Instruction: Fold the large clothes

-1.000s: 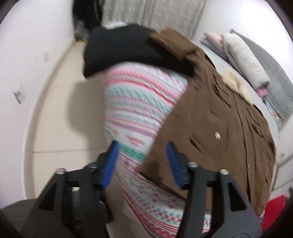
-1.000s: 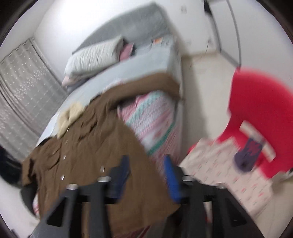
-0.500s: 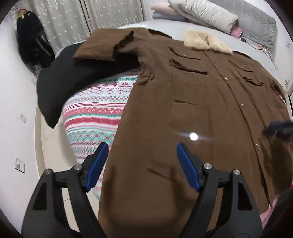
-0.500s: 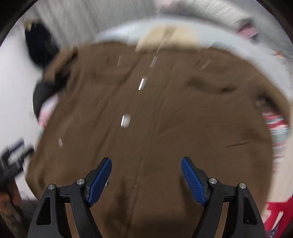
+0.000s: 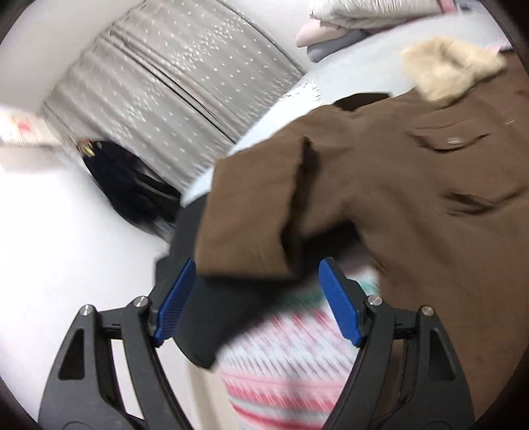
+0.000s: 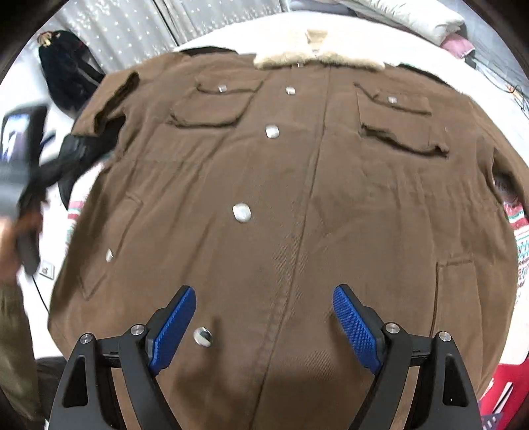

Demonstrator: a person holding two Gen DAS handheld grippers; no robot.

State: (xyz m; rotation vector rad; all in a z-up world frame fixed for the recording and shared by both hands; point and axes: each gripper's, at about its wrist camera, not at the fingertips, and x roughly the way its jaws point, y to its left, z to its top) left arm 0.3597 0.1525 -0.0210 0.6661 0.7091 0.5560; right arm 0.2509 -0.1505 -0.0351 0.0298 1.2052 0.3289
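A large brown coat (image 6: 297, 198) with a cream fur collar (image 6: 314, 56), silver snap buttons and two chest pockets lies spread front-up on the bed. My right gripper (image 6: 264, 317) is open above its lower front, near the bottom button (image 6: 202, 336). In the left wrist view the coat's left sleeve (image 5: 251, 211) lies folded, its cuff end just ahead of my open left gripper (image 5: 254, 297). The left gripper also shows blurred at the left edge of the right wrist view (image 6: 23, 158).
A patterned pink and green blanket (image 5: 291, 364) and a black garment (image 5: 205, 317) lie under the coat at the bed's edge. A dark bag (image 5: 125, 185) hangs by the grey curtain (image 5: 172, 86). Pillows (image 6: 416, 16) lie at the head. A red chair (image 6: 502, 393) stands low right.
My left gripper has swung left and up from the coat's body to the sleeve cuff. My right gripper has steadied over the coat's lower front. Both stay open.
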